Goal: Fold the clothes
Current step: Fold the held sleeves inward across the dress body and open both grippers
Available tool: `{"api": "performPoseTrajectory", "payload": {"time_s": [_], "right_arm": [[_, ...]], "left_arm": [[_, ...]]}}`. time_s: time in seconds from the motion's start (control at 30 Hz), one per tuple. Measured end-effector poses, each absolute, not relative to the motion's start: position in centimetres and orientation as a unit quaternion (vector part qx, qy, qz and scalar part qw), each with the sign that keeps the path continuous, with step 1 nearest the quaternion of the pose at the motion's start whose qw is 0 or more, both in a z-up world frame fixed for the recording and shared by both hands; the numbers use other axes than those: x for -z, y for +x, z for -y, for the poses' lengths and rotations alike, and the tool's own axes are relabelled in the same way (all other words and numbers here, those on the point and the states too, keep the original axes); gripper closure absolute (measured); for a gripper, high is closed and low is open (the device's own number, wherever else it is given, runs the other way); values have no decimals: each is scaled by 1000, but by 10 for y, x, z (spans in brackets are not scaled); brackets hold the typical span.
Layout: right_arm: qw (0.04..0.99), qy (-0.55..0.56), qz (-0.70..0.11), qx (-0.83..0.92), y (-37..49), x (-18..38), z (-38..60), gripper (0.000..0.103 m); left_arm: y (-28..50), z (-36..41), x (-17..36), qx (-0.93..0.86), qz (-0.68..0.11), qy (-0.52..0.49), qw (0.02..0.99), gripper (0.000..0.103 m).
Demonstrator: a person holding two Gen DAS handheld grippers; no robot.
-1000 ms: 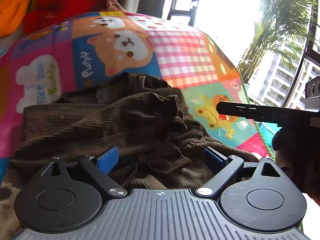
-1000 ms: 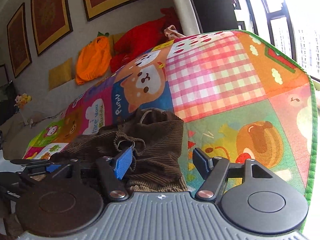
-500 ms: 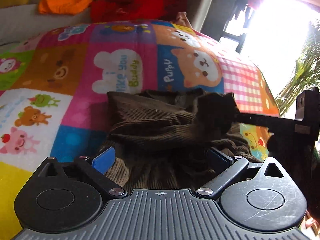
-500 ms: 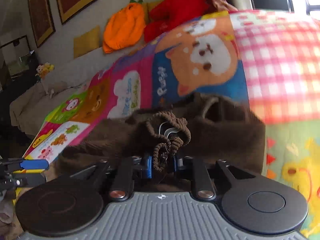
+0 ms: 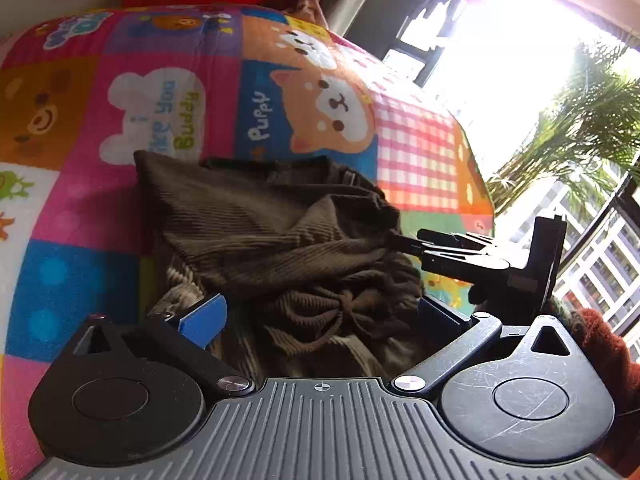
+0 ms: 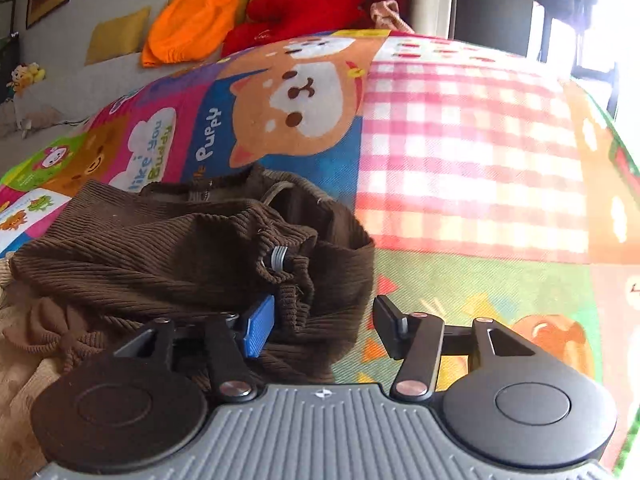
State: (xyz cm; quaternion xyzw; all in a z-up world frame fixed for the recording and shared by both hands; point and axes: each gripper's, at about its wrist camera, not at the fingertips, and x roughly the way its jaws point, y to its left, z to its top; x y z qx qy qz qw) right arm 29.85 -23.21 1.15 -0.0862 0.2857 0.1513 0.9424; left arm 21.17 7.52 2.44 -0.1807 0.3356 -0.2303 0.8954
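A brown corduroy garment [image 5: 276,236] lies bunched on the colourful play mat [image 5: 168,104]; it also shows in the right wrist view [image 6: 168,256], with a cord and a grey toggle [image 6: 280,258] at its gathered edge. My left gripper [image 5: 320,316] is open, its jaws wide over the garment's near folds and knotted drawstring [image 5: 344,304]. My right gripper [image 6: 324,320] is open, its jaws either side of the garment's right edge. In the left wrist view the right gripper [image 5: 404,240] comes in from the right, its tips at the fabric.
The cartoon-patchwork mat [image 6: 460,152] extends far and right of the garment. An orange cushion [image 6: 192,28] and a red cushion [image 6: 304,4] lie at the back by the wall. A bright window [image 5: 520,60] is at the right. A tan fabric [image 6: 24,392] lies at near left.
My right gripper closed on the garment's gathered edge half a second ago and has now opened, leaving that edge laid further left over the pile. The left gripper stayed open.
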Motion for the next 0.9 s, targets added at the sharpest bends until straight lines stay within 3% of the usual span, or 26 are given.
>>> {"api": "performPoseTrajectory", "payload": {"time_s": [0.2, 0.43, 0.57, 0.9], "right_arm": [[944, -19, -262, -201, 281, -36, 245, 49], [933, -7, -293, -210, 266, -14, 242, 49], [931, 5, -296, -212, 261, -12, 245, 49], [915, -92, -356, -167, 234, 11, 267, 40]], "left_arm": [[191, -98, -21, 162, -359, -127, 910, 0], [134, -135, 3, 111, -425, -102, 892, 0], [113, -130, 0, 123, -431, -104, 888, 13], [91, -97, 1, 152, -447, -47, 881, 10]]}}
